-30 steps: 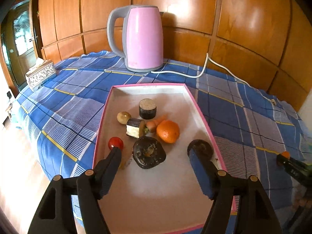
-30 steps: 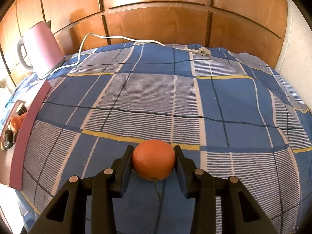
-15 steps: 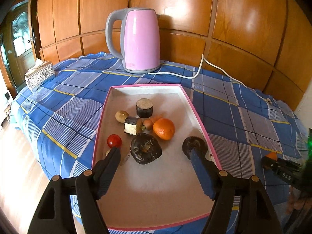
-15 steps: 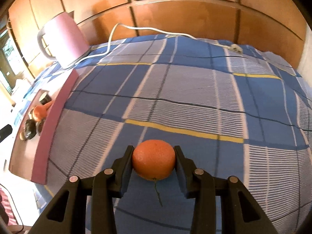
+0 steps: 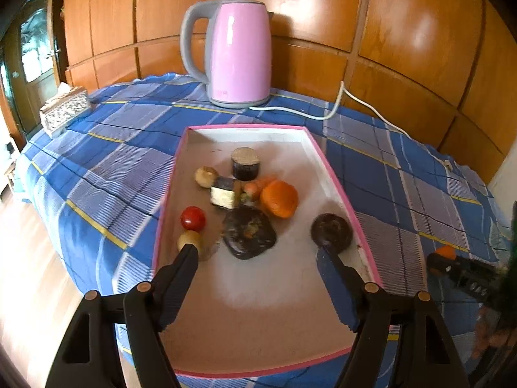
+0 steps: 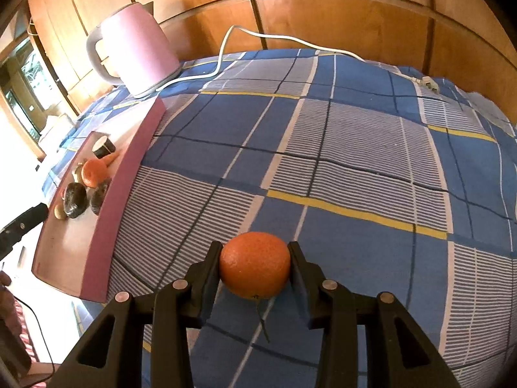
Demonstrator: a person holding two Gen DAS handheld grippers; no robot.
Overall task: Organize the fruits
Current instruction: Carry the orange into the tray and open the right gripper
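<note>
Clamping an orange (image 6: pixel 255 265) between its jaws, right gripper (image 6: pixel 255 266) holds it above the checked cloth; pink-rimmed tray (image 6: pixel 126 174) lies at ten o'clock, side wall between. Left gripper (image 5: pixel 258 252), jaws wide and empty, hovers over tray fruit (image 5: pixel 279 199). Kettle (image 6: pixel 132 48) beyond.

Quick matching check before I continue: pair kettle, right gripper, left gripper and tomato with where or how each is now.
Things:
1. kettle
2. right gripper
3. left gripper
4. tomato

States:
A. open over the tray
B. in the tray, near its left wall
C. shut on an orange
D. on the cloth behind the tray

Pairs: 1-D, 2-C, 3-A, 4-B
</note>
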